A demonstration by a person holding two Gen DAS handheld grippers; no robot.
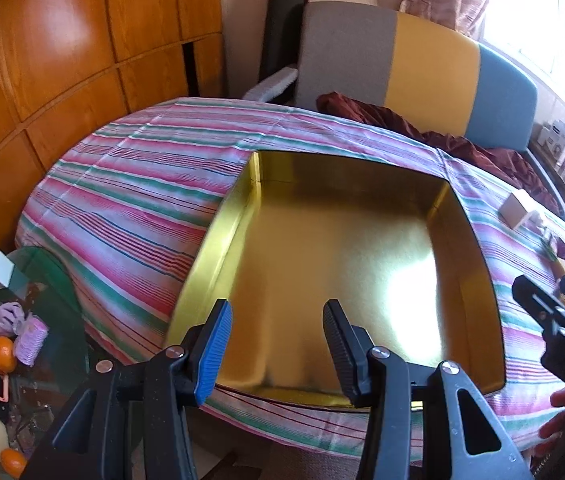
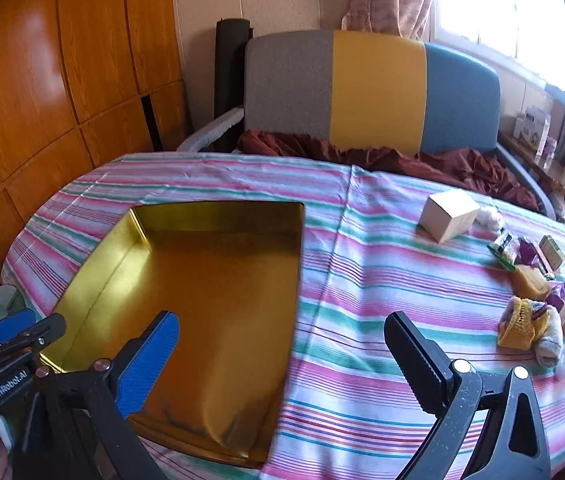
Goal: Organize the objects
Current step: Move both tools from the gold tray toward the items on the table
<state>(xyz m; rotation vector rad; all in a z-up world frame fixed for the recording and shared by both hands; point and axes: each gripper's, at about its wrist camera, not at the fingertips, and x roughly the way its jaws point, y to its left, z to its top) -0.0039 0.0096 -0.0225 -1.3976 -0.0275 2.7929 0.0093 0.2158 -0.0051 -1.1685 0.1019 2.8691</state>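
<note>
Left gripper (image 1: 276,338): lower middle of the left wrist view, jaws partly apart over the near edge of the gold tray, nothing between them
Right gripper (image 2: 282,360): bottom of the right wrist view, jaws spread wide, empty, blue pad over the tray, black pad over the striped cloth
Gold tray (image 2: 94,264): open, shallow, empty, lying on the cloth at centre left of the right wrist view
Striped cloth (image 2: 362,280): pink, green and white, covering the surface under everything
Small items (image 2: 534,304): loose cluster at the right edge, well apart from the tray; yellow knit piece, tan blocks, what look like purple wrappers
White box (image 2: 448,216): upper right, beyond the cluster
Chair back (image 2: 374,92): grey, yellow and blue, behind the cloth
</note>
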